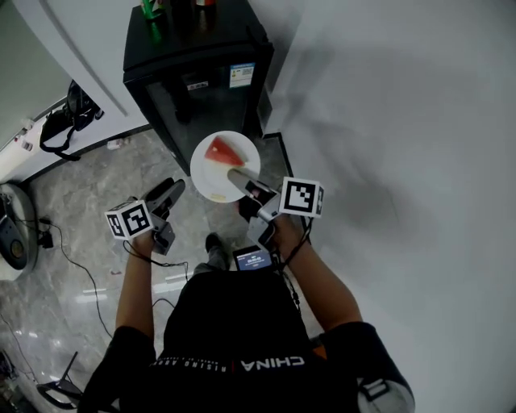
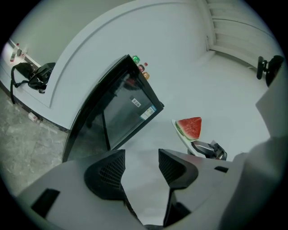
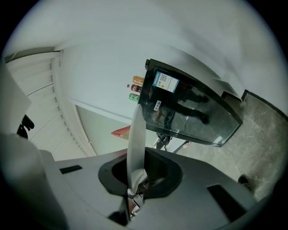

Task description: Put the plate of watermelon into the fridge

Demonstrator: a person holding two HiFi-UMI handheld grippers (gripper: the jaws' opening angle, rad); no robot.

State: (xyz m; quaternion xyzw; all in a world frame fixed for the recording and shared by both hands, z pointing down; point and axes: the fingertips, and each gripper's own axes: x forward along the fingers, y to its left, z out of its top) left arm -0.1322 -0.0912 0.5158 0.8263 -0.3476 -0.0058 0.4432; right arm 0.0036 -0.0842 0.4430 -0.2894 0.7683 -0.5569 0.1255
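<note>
A white plate (image 1: 211,179) carries a red watermelon wedge (image 1: 219,151) and hangs in front of the small black fridge (image 1: 193,56). My right gripper (image 1: 240,179) is shut on the plate's rim; in the right gripper view the plate (image 3: 136,141) stands edge-on between the jaws, with the wedge (image 3: 121,132) peeking out behind it. My left gripper (image 1: 173,191) is open and empty, to the left of the plate. In the left gripper view the fridge's glass door (image 2: 118,112) is closed, and the plate with watermelon (image 2: 191,127) shows to the right.
Several bottles (image 1: 173,10) stand on top of the fridge. A white wall (image 1: 403,121) runs close along the right. A dark bag (image 1: 68,117) hangs at the left, and cables (image 1: 76,266) trail over the marble floor.
</note>
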